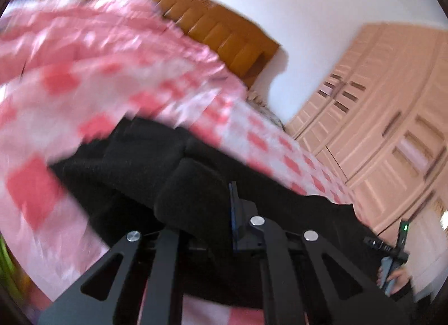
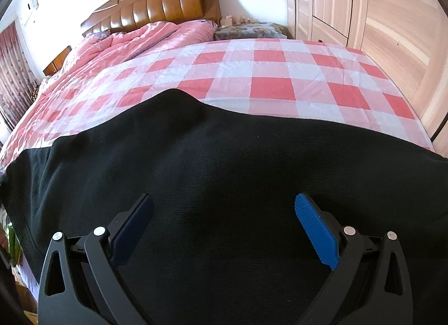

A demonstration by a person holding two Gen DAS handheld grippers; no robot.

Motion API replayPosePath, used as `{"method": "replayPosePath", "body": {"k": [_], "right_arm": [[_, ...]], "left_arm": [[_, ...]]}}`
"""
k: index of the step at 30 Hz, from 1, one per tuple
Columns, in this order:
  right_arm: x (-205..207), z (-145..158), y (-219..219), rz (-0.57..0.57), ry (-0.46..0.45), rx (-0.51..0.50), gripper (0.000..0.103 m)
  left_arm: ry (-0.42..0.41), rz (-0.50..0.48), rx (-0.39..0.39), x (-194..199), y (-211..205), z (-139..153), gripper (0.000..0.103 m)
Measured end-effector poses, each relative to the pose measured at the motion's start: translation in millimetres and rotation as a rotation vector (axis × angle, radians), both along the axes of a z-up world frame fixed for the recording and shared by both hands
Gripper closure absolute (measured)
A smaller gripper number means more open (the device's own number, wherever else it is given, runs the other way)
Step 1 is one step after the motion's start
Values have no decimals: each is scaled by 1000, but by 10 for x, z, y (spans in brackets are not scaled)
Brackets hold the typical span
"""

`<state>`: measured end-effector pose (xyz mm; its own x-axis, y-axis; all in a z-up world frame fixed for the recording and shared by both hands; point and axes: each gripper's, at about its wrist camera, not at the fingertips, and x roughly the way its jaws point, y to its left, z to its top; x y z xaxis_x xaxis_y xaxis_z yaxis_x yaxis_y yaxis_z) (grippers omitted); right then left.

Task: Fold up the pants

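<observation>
pants (image 2: 224,185): black, spread flat across the near edge of the bed, filling the lower half of the right wrist view; far edge humps up at centre-left
pants, left view (image 1: 134,162): a thick fold of the black cloth bunched up against the left gripper, the rest trailing off right toward the bed edge
left gripper (image 1: 234,213): jaws closed; a fold of the pants bulges right beside the blue pad, and it looks pinched in, though blur and the cloth itself hide the tips
right gripper (image 2: 224,224): jaws spread wide, poised over the pants, nothing between the pads; both blue pads clear of the cloth as far as I can see
bed (image 2: 274,73): red and white check sheet, bare beyond the pants
quilt (image 2: 145,37): pink, heaped at the headboard end, well apart from the pants
headboard (image 2: 156,6): brown, padded, against the white wall
nightstand (image 2: 249,30): beside the headboard, patterned cover, small items on top, too small to tell
wardrobe (image 2: 378,25): pale wood doors along the right side of the bed
curtain (image 2: 11,67): dark red, far left
in the way: nothing on the sheet beyond the pants; left view heavily smeared
hand (image 1: 394,277): on the other gripper's handle at the right edge of the left wrist view
</observation>
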<state>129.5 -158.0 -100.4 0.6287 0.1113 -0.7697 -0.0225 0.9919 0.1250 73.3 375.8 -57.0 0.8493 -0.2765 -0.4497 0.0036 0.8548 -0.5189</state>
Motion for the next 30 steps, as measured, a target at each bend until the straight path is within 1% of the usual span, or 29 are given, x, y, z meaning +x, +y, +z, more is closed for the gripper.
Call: {"method": "replayPosePath", "body": {"k": [3, 5, 7, 8, 9, 10, 12, 13, 15, 16, 18, 19, 20, 21, 22, 23, 24, 26, 27, 28, 30], "right_arm": [[-8, 7, -6, 3, -3, 6, 5], [-11, 12, -19, 2, -6, 11, 5], [-15, 18, -22, -1, -9, 13, 5], [-17, 21, -24, -2, -11, 14, 5], [-19, 22, -23, -2, -13, 14, 5], [-21, 24, -25, -2, -15, 15, 5], [-26, 24, -28, 1, -15, 21, 5], [-22, 23, -32, 2, -13, 24, 5], [-10, 16, -31, 7, -7, 26, 5], [-4, 12, -27, 9, -3, 23, 5], [-5, 12, -17, 13, -1, 18, 5], [-2, 12, -9, 20, 3, 17, 5], [5, 11, 1, 25, 13, 12, 5], [12, 26, 24, 27, 27, -7, 5], [6, 58, 55, 32, 23, -25, 5], [-11, 106, 112, 48, 7, -45, 5], [-22, 146, 173, 71, -6, -65, 5], [-9, 258, 376, 145, -37, -127, 5], [14, 300, 474, 181, -49, -146, 5], [66, 343, 612, 234, -58, -157, 5], [170, 370, 819, 315, -57, -146, 5]], "left_arm": [[-102, -28, 20, -1, -69, 326, 95], [-203, -48, 32, -48, -98, 574, 95], [-244, -49, 47, -84, -99, 649, 95], [-223, -40, 50, -65, -76, 618, 95], [-177, -20, 58, -22, -44, 526, 95], [-99, 8, 61, 20, 13, 312, 95], [-10, 31, 49, 24, 80, 16, 94], [55, 44, 44, 18, 111, -195, 91], [128, 57, 34, 13, 155, -407, 79], [152, 57, 22, -9, 188, -482, 77], [139, 43, 3, -87, 224, -436, 59], [137, 40, 9, -100, 229, -381, 43], [145, 64, 38, -136, 224, -317, 28], [163, 142, 121, -203, 188, -198, 19], [162, 201, 187, -259, 168, -94, 8], [134, 232, 239, -342, 115, 8, 7], [88, 250, 293, -438, 49, 141, 7], [39, 299, 382, -499, -75, 313, 6], [21, 283, 398, -489, -151, 365, 6], [9, 220, 398, -406, -275, 401, 5], [39, 101, 390, -162, -489, 366, 4]]}}
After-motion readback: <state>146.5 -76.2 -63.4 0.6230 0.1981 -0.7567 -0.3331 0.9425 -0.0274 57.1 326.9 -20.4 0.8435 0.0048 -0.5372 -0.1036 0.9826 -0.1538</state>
